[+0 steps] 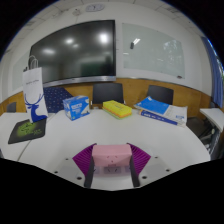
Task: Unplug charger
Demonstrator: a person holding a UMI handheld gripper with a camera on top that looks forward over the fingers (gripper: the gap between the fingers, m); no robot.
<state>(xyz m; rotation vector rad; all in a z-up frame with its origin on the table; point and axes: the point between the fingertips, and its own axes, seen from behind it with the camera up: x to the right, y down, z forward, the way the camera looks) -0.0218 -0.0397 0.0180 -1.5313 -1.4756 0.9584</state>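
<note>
Smooth matt white table (70, 135)

The table (100, 135) was white, and at the bottom centre of the frame the gripper (112, 172) showed magenta pads (84, 160) around a pale pink block (112, 157) held between its dark fingers. At centre left lay a blue-and-white box (76, 107), at centre a yellow box (117, 109), and at right a blue flat box (158, 108), while at far left a dark mat (26, 129) carried a green pattern beneath a white bag with blue print (34, 88). Across the top the screen (80, 50) was dark grey with bright white reflections, the whiteboard (152, 52) pale, and the chairs (107, 93) black.
</note>
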